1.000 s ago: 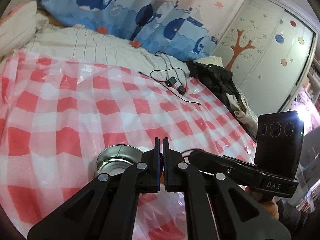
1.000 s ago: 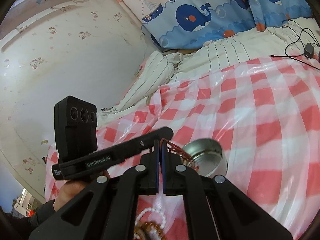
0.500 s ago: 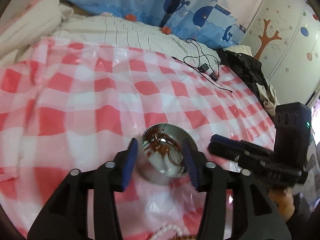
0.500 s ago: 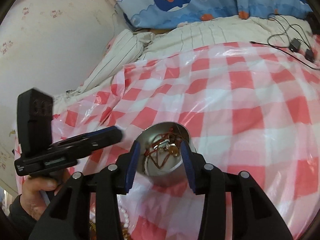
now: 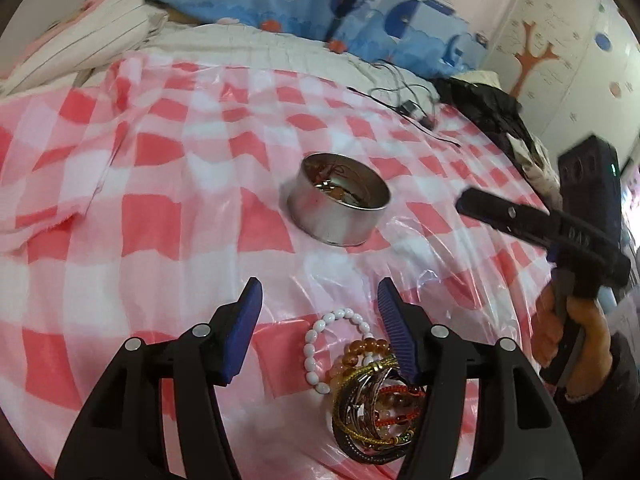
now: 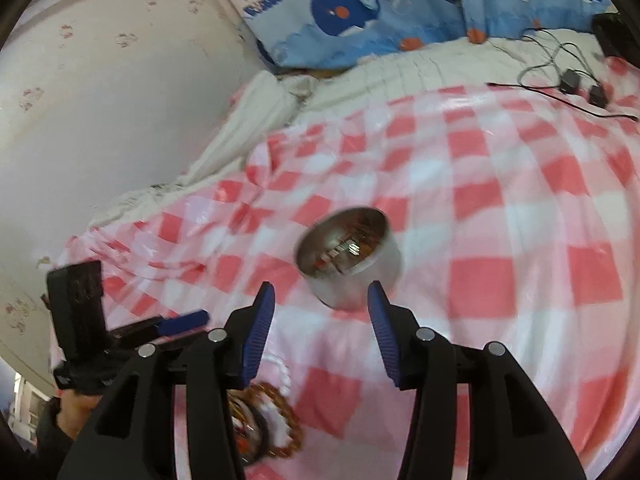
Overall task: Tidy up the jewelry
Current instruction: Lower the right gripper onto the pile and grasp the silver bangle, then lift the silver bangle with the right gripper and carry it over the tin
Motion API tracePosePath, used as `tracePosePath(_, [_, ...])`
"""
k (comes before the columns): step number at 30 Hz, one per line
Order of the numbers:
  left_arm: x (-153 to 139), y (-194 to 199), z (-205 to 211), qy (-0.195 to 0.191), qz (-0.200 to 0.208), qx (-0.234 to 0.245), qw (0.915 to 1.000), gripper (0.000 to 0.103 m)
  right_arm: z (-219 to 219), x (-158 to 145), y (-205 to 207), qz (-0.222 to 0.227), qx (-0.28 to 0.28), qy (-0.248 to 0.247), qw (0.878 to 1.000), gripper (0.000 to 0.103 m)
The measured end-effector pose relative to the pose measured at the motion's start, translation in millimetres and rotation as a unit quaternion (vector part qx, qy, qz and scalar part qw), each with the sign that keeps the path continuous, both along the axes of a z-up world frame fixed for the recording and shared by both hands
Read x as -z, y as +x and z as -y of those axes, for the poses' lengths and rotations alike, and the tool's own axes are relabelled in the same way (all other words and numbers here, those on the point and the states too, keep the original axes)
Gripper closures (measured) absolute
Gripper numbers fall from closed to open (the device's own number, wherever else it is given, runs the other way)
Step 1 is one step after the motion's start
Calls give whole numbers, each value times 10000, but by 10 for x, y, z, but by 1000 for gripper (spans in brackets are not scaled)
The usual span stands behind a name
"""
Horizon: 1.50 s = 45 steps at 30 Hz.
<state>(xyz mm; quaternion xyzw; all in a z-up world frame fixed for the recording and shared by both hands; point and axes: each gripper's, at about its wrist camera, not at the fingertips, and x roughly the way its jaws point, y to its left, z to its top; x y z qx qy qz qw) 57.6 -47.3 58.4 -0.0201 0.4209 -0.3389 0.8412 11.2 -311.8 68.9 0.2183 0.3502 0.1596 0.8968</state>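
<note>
A red-and-white checked plastic sheet (image 5: pixel 168 216) covers the bed and fills most of both views. Behind it lie striped white bedding (image 6: pixel 404 76) and a blue whale-print curtain (image 5: pixel 304 4). Only the left wrist view takes in the wardrobe door with a tree drawing (image 5: pixel 560 60) and a heap of dark clothes (image 5: pixel 496 112); only the right wrist view shows the pale wall (image 6: pixel 100 92) beside the bed. A black cable with small plugs (image 6: pixel 568 80) lies at the far edge of the sheet.

A round metal tin (image 5: pixel 338 200) stands on the sheet with a few pieces of jewelry inside; in the right wrist view it appears blurred, just beyond the fingertips.

The left gripper (image 5: pixel 320 304) has just been opening, and its jaws stand apart with nothing between the pads; they hang over a pile of bracelets (image 5: pixel 372 396), with a white bead bracelet (image 5: pixel 320 344) at its near edge. The right gripper (image 6: pixel 320 308) has likewise just been opening, with nothing held. The left wrist view shows the pile clearly, while the right wrist view catches only part of it, blurred, behind the left finger (image 6: pixel 256 328). Each view shows the other gripper from the side, held in a hand (image 5: pixel 568 332).
</note>
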Motion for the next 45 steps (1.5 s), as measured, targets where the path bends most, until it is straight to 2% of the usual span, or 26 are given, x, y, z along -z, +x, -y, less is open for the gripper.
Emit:
tracePosePath(5, [32, -122, 133, 477, -10, 766, 9959, 46, -79, 189, -191, -454, -425, 164, 9979, 55])
tracePosePath(7, [-13, -200, 162, 497, 47, 1088, 9928, 46, -114, 259, -319, -568, -504, 182, 9969, 55])
tracePosePath(11, [-49, -403, 210, 740, 264, 1715, 9820, 46, -222, 387, -420, -816, -761, 288, 9933, 54])
tracePosePath(13, [-21, -438, 203, 860, 224, 1814, 9794, 46, -316, 396, -416, -831, -992, 328, 9911, 54])
tracePosePath(16, [-18, -432, 157, 811, 153, 1830, 9796, 46, -457, 416, -425, -866, -1235, 226, 9883, 52])
tracePosePath(24, [107, -355, 193, 776, -202, 1843, 9796, 47, -496, 498, -391, -1019, -1286, 281, 9860, 49])
tracePosePath(25, [116, -349, 193, 757, -236, 1842, 9797, 51, -491, 500, -391, -1022, -1288, 277, 9860, 49])
tracePosePath(27, [121, -343, 190, 742, -259, 1878, 9791, 74, -488, 513, -386, -1050, -1280, 262, 9859, 49])
tracePosePath(28, [114, -337, 177, 740, -241, 1863, 9794, 79, -482, 519, -385, -1067, -1277, 258, 9857, 49])
tracePosePath(29, [98, -328, 160, 702, -225, 1845, 9801, 89, -476, 524, -384, -1079, -1273, 264, 9856, 49])
tracePosePath(30, [80, -323, 146, 656, -216, 1832, 9806, 94, -473, 530, -382, -1089, -1273, 276, 9855, 49])
tracePosePath(32, [22, -305, 110, 482, -180, 1815, 9820, 98, -480, 533, -381, -1095, -1295, 281, 9851, 49])
tracePosePath(37, [-133, -280, 20, -5, -71, 1749, 9846, 100, -542, 545, -379, -1113, -1435, 269, 9830, 49])
tracePosePath(45, [-357, -174, -211, -750, 197, 1234, 9893, 100, -536, 559, -377, -1069, -1410, 369, 9835, 49])
